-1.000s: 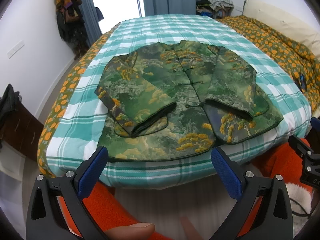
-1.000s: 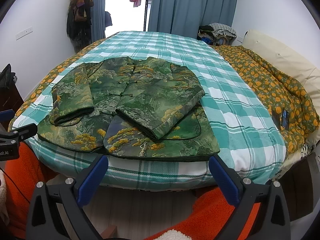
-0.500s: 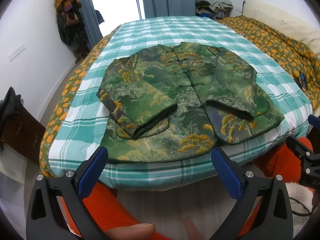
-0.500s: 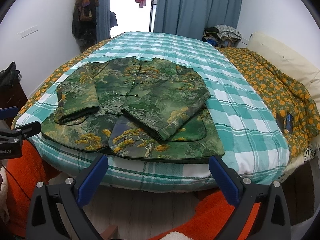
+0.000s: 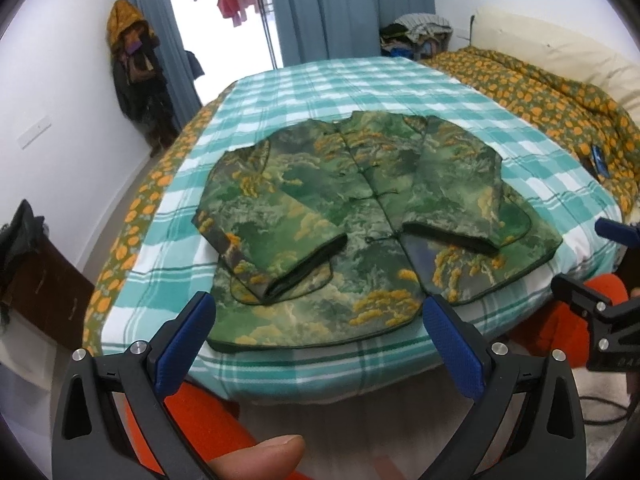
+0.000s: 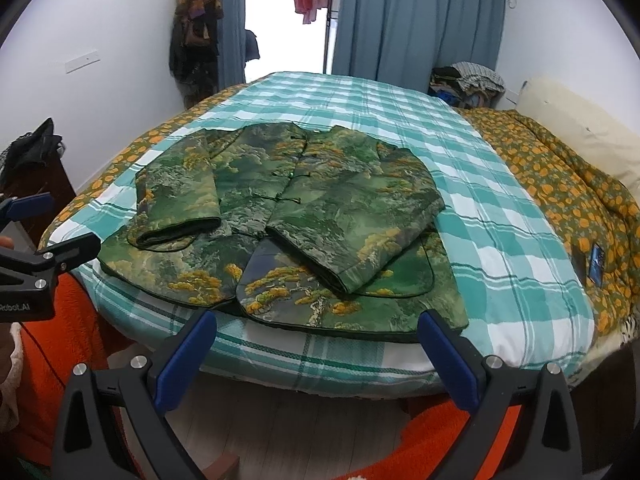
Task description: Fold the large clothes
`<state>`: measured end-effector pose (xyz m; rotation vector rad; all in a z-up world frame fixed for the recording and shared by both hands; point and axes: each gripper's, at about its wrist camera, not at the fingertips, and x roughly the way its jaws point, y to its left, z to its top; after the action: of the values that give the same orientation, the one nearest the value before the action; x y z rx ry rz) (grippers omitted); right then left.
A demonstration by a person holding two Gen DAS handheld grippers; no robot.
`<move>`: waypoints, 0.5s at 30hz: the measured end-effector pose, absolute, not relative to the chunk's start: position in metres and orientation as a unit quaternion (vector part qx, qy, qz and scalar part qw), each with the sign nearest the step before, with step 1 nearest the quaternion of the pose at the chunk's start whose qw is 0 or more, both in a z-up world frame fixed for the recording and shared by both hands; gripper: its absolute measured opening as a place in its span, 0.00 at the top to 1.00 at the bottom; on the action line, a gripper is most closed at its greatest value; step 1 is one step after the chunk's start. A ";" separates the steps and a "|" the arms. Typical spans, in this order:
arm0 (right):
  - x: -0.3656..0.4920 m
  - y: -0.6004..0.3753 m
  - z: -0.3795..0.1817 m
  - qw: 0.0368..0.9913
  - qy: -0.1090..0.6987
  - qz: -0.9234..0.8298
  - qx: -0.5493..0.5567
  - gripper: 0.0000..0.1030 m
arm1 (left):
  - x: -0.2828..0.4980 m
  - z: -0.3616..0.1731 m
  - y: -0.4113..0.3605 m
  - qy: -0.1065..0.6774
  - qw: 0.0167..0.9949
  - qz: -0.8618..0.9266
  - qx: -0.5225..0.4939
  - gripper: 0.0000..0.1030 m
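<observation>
Your jacket (image 5: pixel 360 216) lies flat, front up, on the checked bedspread (image 5: pixel 360 84), with its hem toward you at 6 o'clock and its collar at 12 o'clock. Both sleeves are already folded in over the chest. In the left wrist view, one cuff sits at about 8 o'clock of the garment's centre and the other at about 4 o'clock.

It looks padded and brocade-like, so expect it to feel bulky and fairly heavy for cloth. It should be soft enough to bend but springy, and the surface may slide over itself. The fold will likely want to reopen. Take hold at the two hem corners, where the piped edge gives you a firm lip, rather than mid-panel, where you may pinch only the top layer.

Your left tongs (image 5: pixel 320 336) are spread wide and empty, hanging short of the bed edge just below the hem. Your right tongs (image 6: pixel 316 340) are equally wide and empty, likewise clear of the cloth. In the right wrist view, the hem's right corner (image 6: pixel 460 320) sits just beyond the right pad.

Compared with a second ago, the jacket has not shifted. Both cameras have tilted up and drawn back slightly, so more of the room, the curtains (image 6: pixel 416 16) and the doorway show. The tongs' spread is unchanged.
</observation>
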<state>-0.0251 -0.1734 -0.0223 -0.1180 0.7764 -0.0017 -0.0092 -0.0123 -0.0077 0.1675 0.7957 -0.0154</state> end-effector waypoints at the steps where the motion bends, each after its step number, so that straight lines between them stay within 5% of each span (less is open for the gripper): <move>1: -0.022 -0.175 -0.025 0.925 0.373 0.011 -0.067 0.01 | -0.008 -0.008 -0.011 0.388 0.918 -0.003 0.083 0.00; 11: 0.071 -0.219 -0.073 0.904 0.409 0.059 -0.113 0.02 | -0.011 -0.014 0.001 0.417 0.907 -0.004 0.057 0.00; 15: 0.116 -0.209 -0.093 0.886 0.429 0.093 -0.146 0.14 | -0.008 -0.021 0.007 0.435 0.899 0.006 0.049 0.00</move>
<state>0.1157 -0.2093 -0.0926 -0.3032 0.8930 0.1934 -0.0083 0.0071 -0.0206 0.1006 0.9005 0.0129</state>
